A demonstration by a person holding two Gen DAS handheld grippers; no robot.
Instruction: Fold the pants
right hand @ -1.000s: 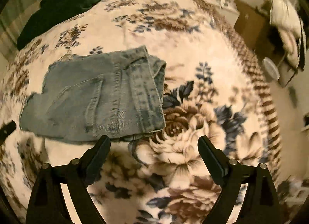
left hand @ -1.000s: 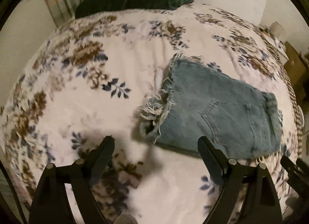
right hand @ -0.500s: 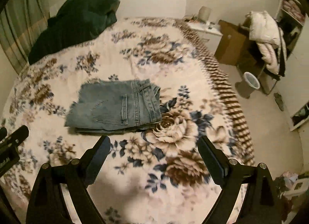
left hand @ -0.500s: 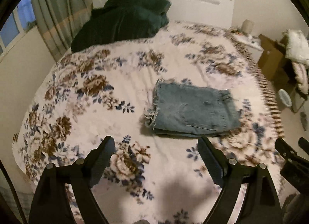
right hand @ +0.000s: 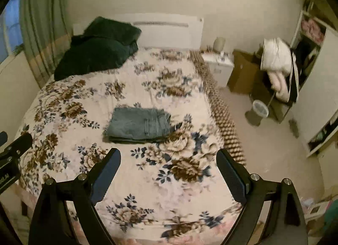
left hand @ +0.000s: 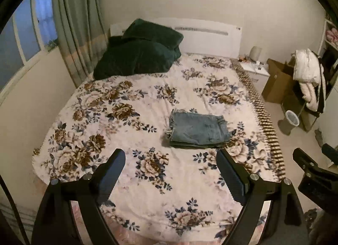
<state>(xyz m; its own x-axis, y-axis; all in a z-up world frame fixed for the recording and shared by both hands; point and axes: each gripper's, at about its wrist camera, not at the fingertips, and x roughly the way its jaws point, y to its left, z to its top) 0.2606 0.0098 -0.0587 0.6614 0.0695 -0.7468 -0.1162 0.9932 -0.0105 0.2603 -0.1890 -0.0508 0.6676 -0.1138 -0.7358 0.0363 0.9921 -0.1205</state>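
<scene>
The folded denim pants (left hand: 198, 129) are seen lying flat as a compact stack on the floral bedspread (left hand: 131, 122), right of its middle, frayed hems toward the left. The left gripper (left hand: 170, 173) is held well back with fingers spread wide, nothing between them. The right gripper (right hand: 169, 173) is likewise spread wide and unloaded. Dark green pillows (left hand: 139, 54) are piled by the white headboard (left hand: 209, 37).

Dim, warm yellowish indoor light in both views; the window (left hand: 25, 33) at far left shows only weak bluish daylight. Strong fisheye curvature bends the walls, with black vignetting at the corners. Right-wrist view shows motion blur, smearing the bedspread (right hand: 126, 209) pattern; left-wrist view is sharper.
</scene>
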